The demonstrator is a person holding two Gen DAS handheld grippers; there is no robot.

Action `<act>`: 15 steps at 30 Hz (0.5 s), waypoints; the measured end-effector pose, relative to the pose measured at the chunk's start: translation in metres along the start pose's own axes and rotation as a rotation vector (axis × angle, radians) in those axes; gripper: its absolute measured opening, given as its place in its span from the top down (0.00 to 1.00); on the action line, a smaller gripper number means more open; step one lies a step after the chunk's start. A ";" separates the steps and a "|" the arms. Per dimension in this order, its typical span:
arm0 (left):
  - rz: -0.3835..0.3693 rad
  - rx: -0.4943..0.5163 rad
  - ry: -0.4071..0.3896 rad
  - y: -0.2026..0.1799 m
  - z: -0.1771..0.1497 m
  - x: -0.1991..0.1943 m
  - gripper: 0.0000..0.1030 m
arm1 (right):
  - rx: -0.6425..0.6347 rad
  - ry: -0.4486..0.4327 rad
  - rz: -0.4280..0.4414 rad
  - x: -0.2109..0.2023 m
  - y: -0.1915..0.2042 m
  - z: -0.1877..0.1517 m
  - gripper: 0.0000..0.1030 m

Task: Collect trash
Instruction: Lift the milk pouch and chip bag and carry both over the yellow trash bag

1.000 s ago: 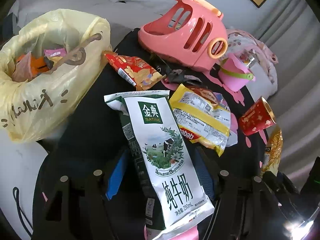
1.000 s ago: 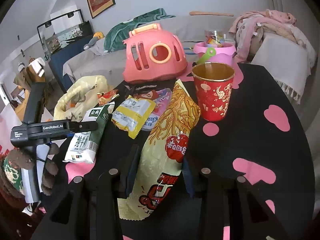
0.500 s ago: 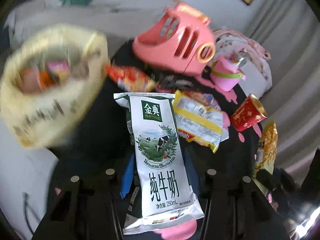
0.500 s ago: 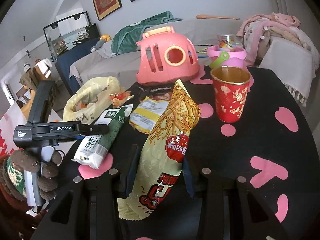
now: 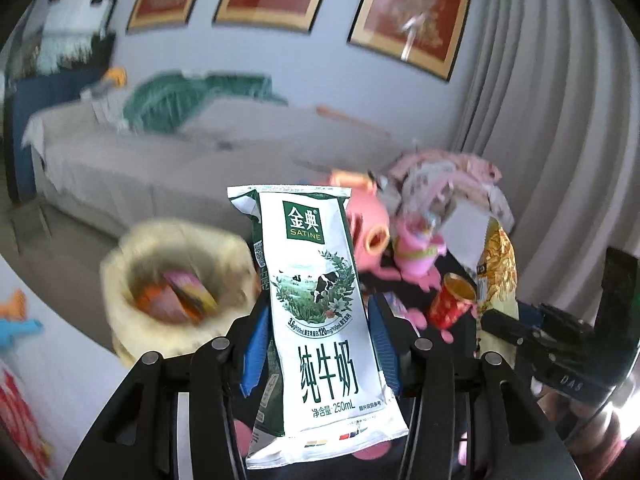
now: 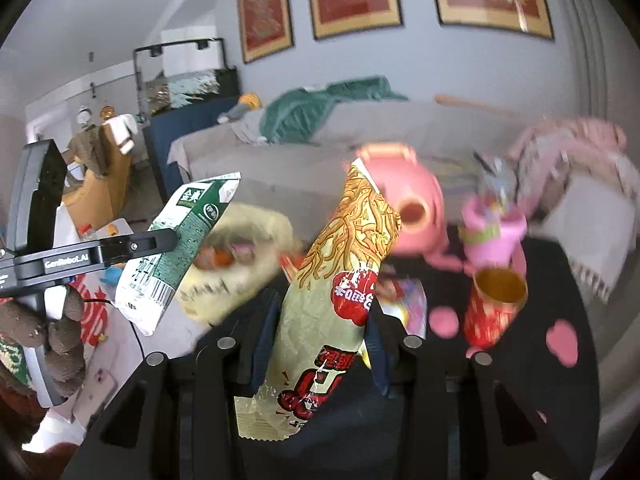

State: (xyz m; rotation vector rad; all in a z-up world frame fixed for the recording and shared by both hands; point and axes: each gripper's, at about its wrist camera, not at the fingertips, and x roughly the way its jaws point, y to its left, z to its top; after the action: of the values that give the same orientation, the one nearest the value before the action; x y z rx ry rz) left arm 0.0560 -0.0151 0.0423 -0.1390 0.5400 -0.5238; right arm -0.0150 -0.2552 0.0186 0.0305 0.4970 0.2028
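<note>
A white and green milk pouch (image 5: 316,300) stands upright off the table, with my left gripper (image 5: 316,320) shut on it between its blue pads. The same pouch (image 6: 188,236) shows at the left of the right wrist view. My right gripper (image 6: 320,320) is shut on a long yellow snack bag (image 6: 344,264), also lifted; that bag (image 5: 496,264) appears at the right of the left wrist view. An open yellow trash bag (image 5: 172,280) with wrappers inside sits below and left of the pouch, blurred; the trash bag (image 6: 248,248) lies between both held items.
A red paper cup (image 6: 496,304) stands on the black table with pink spots (image 6: 560,360). Behind it are a pink toy basket (image 6: 404,208) and a pink bucket (image 6: 492,236). More wrappers (image 6: 408,304) lie on the table. A grey sofa (image 5: 160,168) fills the background.
The left jaws closed on the milk pouch, then lifted it off the table. The right gripper rose with the snack bag. Both views now tilt up toward the sofa and wall.
</note>
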 end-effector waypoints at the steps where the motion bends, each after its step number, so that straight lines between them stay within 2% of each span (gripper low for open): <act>1: 0.009 0.009 -0.016 0.001 0.003 -0.006 0.53 | -0.009 -0.014 0.009 -0.002 0.006 0.007 0.63; 8: 0.082 0.031 -0.089 0.022 0.028 -0.046 0.53 | -0.068 -0.092 0.064 -0.007 0.047 0.055 0.63; 15: 0.122 0.011 -0.135 0.053 0.043 -0.068 0.53 | -0.097 -0.121 0.106 0.008 0.079 0.086 0.63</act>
State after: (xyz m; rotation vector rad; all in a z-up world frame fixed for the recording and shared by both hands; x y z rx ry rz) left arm 0.0517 0.0646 0.0962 -0.1289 0.4109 -0.3951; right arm 0.0180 -0.1746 0.0965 -0.0259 0.3646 0.3266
